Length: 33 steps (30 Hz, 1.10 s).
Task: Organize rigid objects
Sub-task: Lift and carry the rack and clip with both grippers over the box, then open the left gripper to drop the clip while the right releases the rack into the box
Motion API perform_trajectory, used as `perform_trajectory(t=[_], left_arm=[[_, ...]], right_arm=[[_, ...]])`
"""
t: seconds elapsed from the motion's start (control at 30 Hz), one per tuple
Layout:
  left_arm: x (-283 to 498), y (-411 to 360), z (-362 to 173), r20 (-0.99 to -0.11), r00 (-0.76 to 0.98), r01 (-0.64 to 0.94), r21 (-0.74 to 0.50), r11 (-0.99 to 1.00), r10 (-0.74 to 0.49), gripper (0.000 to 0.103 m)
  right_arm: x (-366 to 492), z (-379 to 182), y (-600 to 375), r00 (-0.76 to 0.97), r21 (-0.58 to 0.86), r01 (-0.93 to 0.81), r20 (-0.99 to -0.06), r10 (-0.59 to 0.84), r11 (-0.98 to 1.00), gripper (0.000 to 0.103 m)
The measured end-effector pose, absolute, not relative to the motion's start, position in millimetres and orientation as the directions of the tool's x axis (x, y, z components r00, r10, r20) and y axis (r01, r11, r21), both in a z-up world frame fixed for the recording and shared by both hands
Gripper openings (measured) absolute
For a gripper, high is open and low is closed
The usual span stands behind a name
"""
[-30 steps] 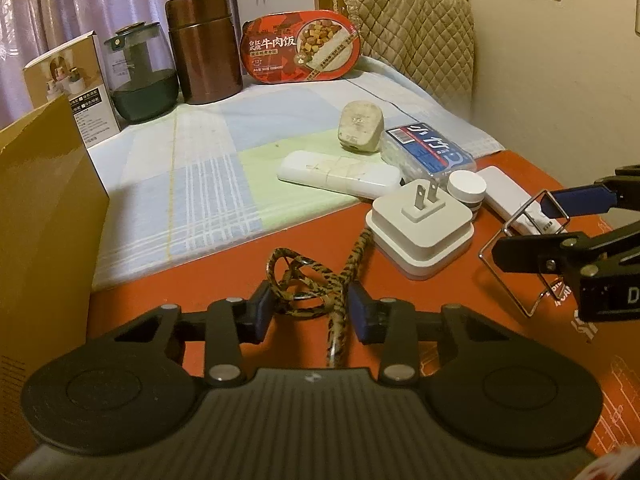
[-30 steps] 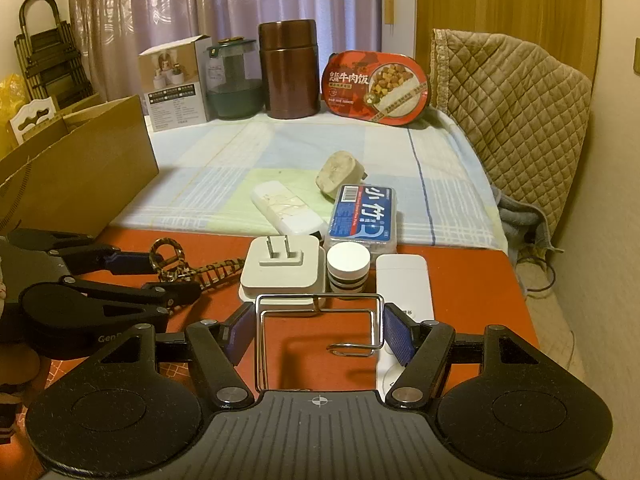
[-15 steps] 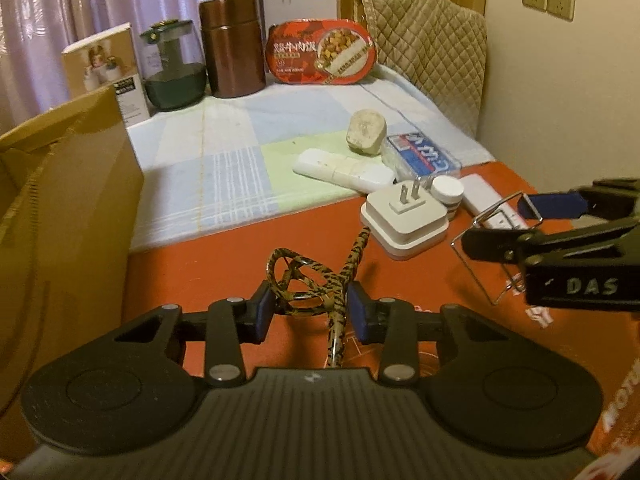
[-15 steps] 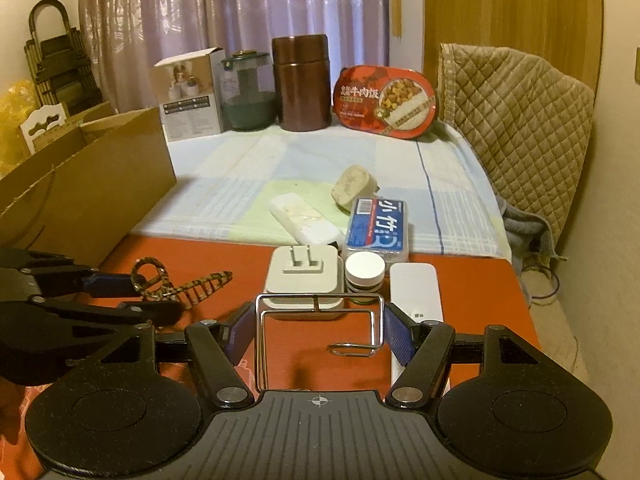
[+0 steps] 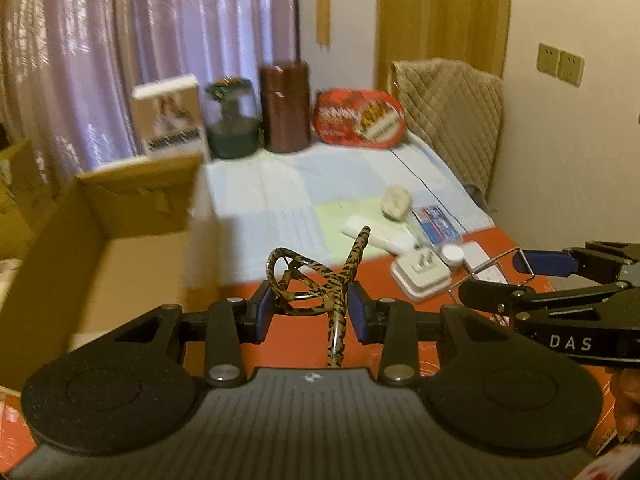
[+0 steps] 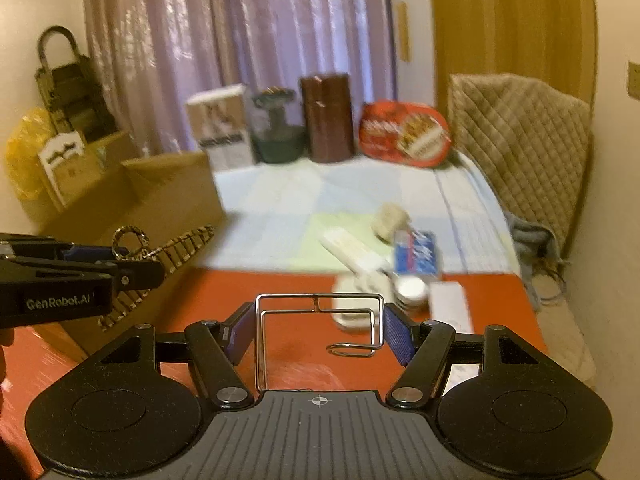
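Gaping at the table's left edge, the cardboard box (image 5: 120, 240) shows only bare floor inside. The left gripper (image 5: 311, 307) pinches a leopard-print hair band (image 5: 316, 280) beside it; the right gripper (image 6: 318, 330) clamps a wire rack (image 6: 320, 320) above the red mat (image 6: 288, 292).

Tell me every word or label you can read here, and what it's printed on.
"DAS": right gripper body.
"GenRobot.AI": left gripper body.
Red food tray, white box, blue packet: print too blurred to read.
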<state>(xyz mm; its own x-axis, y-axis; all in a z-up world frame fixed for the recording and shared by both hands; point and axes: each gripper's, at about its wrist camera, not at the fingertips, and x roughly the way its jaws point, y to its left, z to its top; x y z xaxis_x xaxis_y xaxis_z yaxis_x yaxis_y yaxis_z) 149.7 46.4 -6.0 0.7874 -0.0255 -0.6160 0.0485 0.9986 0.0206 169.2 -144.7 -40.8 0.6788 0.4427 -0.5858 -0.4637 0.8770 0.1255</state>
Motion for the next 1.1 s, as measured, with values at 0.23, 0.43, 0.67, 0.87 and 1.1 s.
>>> perform_trajectory(t=[0.23,0.43,0.67,0.87,1.1], left_arm=[[130,111,31,-0.605,0.795,-0.032,0.047,0.998,0.054,0.034],[116,172,33,-0.627,0.762,-0.114,0.118,0.987,0.163,0.034],[122,224,18,-0.65,0.729,-0.156,0.147,0.977,0.214,0.034],[129,242,2,-0.665,0.715,-0.16,0.144,0.977,0.215,0.034],[133,251,-10,-0.678,0.704,-0.161,0.134,0.978,0.209,0.034]], right_arm=[[153,2,-81,0.64,0.141,-0.573,-0.537,0.549,0.807,0.064],[146,12,-22,0.572,0.159,-0.648,-0.543,0.615,0.744,0.064],[153,5,36,0.498,0.187,-0.702,-0.562,0.661,0.687,0.064],[163,-11,68,0.45,0.214,-0.716,-0.586,0.674,0.664,0.064],[161,-26,88,0.429,0.192,-0.736,-0.61,0.666,0.649,0.064]])
